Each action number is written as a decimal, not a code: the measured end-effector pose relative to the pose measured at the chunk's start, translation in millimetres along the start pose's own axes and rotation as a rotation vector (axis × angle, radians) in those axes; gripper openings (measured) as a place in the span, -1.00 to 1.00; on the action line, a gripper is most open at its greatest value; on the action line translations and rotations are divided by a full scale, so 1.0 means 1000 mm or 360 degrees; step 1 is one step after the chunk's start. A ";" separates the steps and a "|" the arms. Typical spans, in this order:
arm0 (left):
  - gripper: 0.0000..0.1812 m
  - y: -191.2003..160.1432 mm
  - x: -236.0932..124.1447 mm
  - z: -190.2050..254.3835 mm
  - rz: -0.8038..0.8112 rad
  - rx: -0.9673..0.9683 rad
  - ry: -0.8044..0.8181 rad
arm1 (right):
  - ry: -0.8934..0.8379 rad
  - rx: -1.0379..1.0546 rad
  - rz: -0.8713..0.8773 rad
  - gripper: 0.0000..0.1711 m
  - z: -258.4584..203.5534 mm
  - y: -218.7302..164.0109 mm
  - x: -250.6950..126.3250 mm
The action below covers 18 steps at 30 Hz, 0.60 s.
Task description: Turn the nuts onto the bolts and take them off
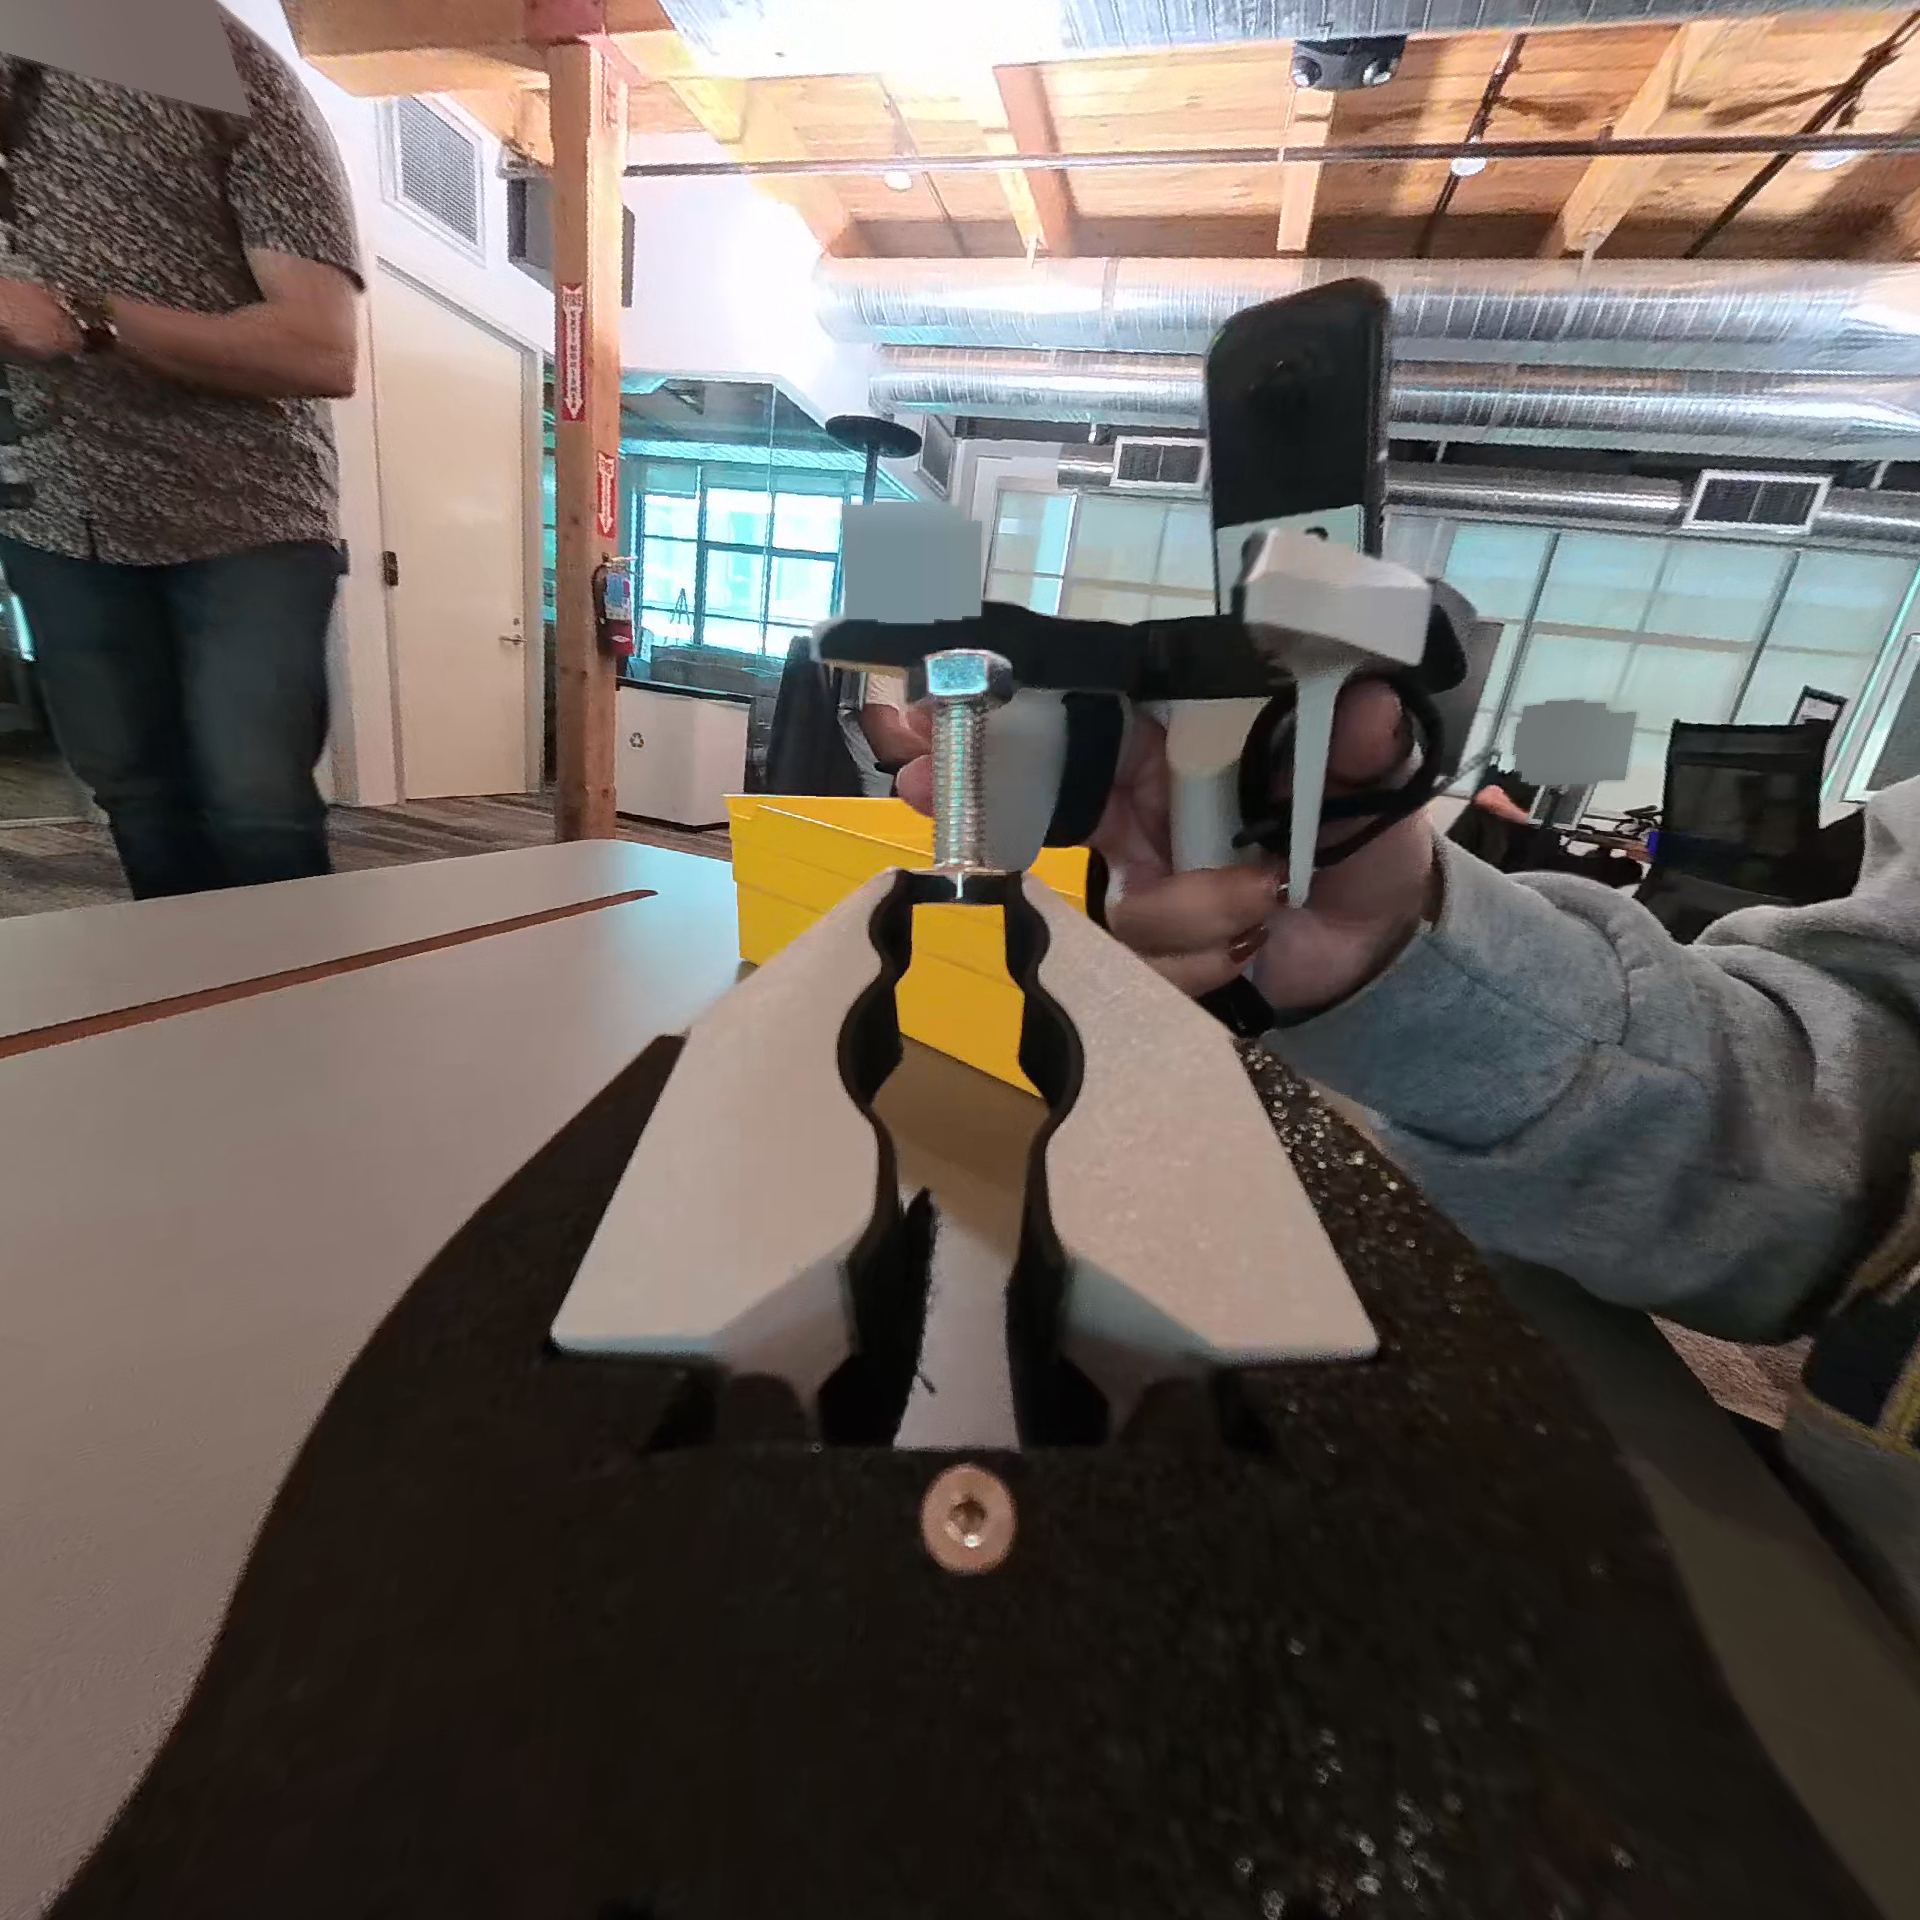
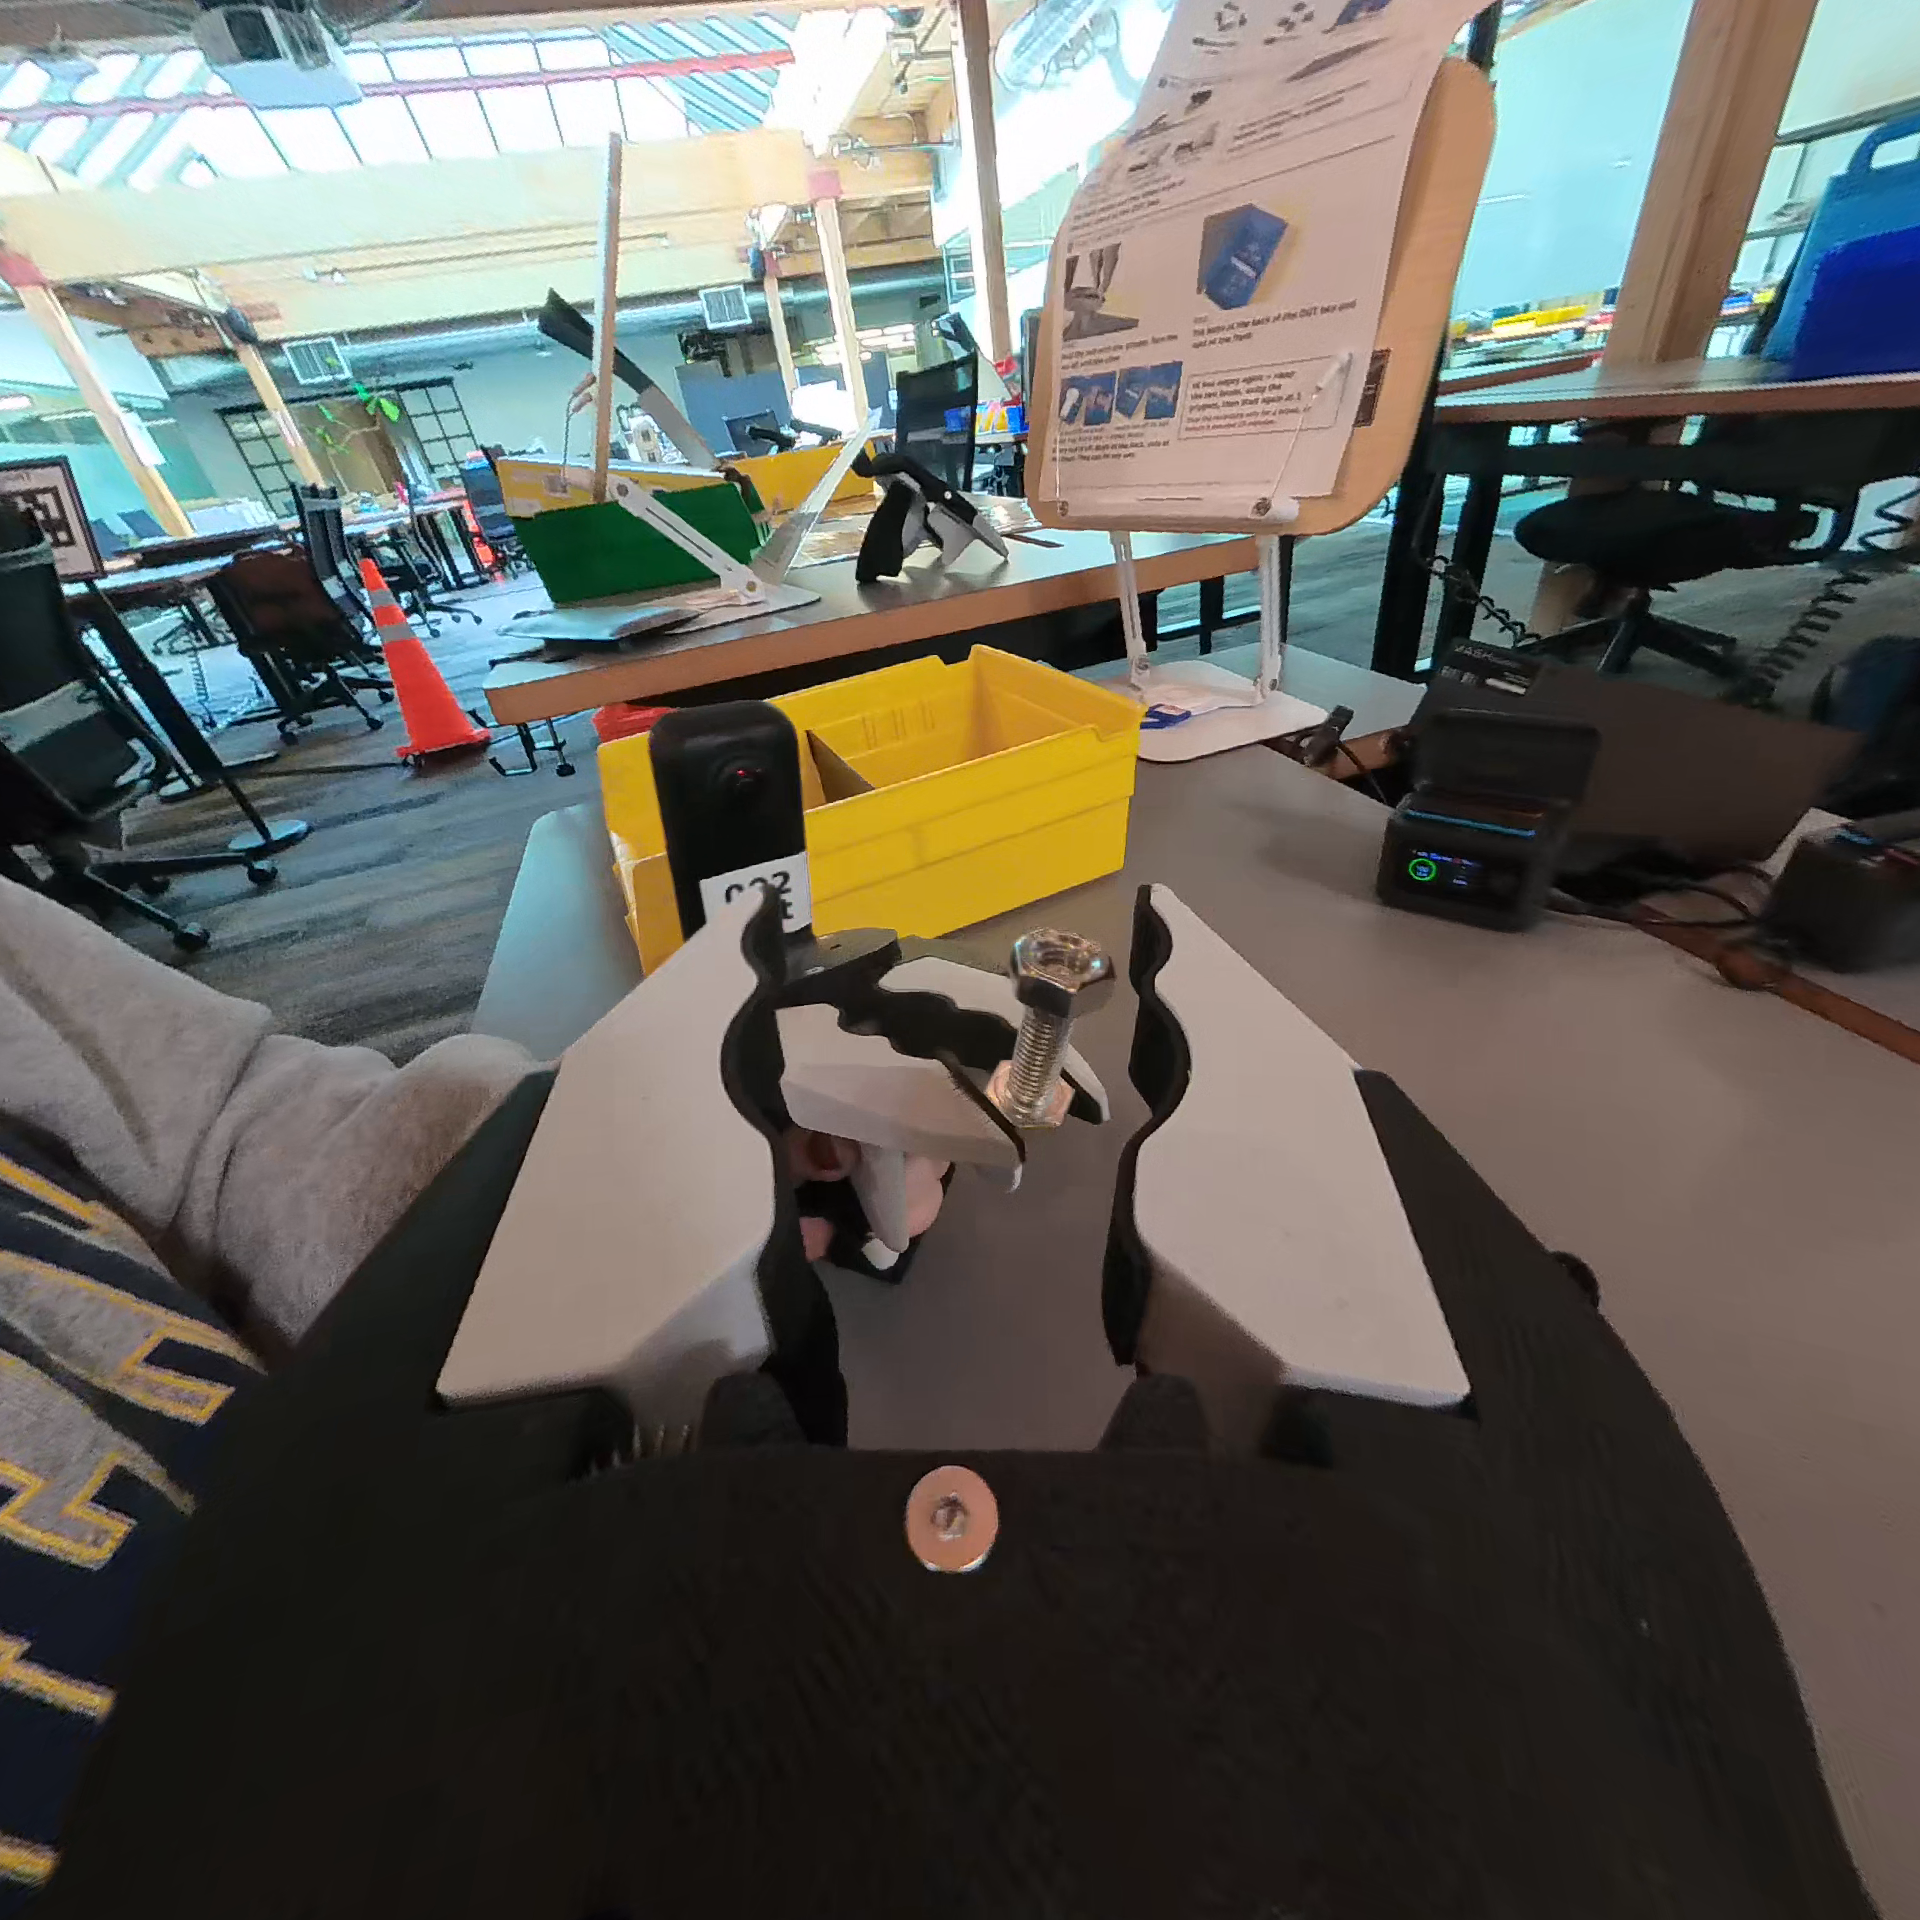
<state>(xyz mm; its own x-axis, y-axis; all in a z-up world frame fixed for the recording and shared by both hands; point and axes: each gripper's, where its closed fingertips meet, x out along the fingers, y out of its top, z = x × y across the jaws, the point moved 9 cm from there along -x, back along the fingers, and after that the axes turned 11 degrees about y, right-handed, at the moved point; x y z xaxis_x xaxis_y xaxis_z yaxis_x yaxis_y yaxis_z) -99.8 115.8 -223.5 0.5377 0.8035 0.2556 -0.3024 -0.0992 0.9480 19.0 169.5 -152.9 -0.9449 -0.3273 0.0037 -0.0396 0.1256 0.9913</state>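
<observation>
A silver bolt (image 1: 961, 784) stands upright above the grey table (image 1: 312, 1143). My left gripper (image 1: 958, 883) is shut on its lower end, the head. A hex nut (image 1: 966, 675) sits on the top end of the thread. In the right wrist view the bolt (image 2: 1039, 1044) and nut (image 2: 1062, 966) show with the left gripper (image 2: 1023, 1117) holding them from the left. My right gripper (image 2: 956, 920) is open, its fingers on either side of the nut with gaps showing. In the left wrist view the right gripper (image 1: 883, 639) lies level at the nut's height.
A yellow divided bin (image 2: 935, 831) stands on the table just behind the grippers, also in the left wrist view (image 1: 821, 883). A document stand (image 2: 1226, 312) and a black charger box (image 2: 1486, 821) are at the back right. A person (image 1: 177, 416) stands to the left. Spacing between my two grippers at the tips: around 5 cm.
</observation>
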 end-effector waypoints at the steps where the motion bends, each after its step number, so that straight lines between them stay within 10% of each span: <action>1: -0.83 0.000 0.000 0.000 -0.0002 -0.0004 -0.0008 | 0.0010 -0.0003 -0.0001 -0.23 -0.001 -0.001 0.001; 18: -0.83 0.001 -0.003 -0.006 0.0034 -0.0048 0.0029 | 0.0010 -0.0045 0.0070 -0.25 0.000 -0.011 -0.001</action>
<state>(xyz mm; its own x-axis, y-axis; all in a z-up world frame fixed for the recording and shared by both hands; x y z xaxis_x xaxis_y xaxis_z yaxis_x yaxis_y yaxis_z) -106.5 116.5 -224.1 0.5168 0.8118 0.2719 -0.3372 -0.0990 0.9362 20.0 168.1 -163.8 -0.9434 -0.3282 0.0484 0.0116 0.1134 0.9935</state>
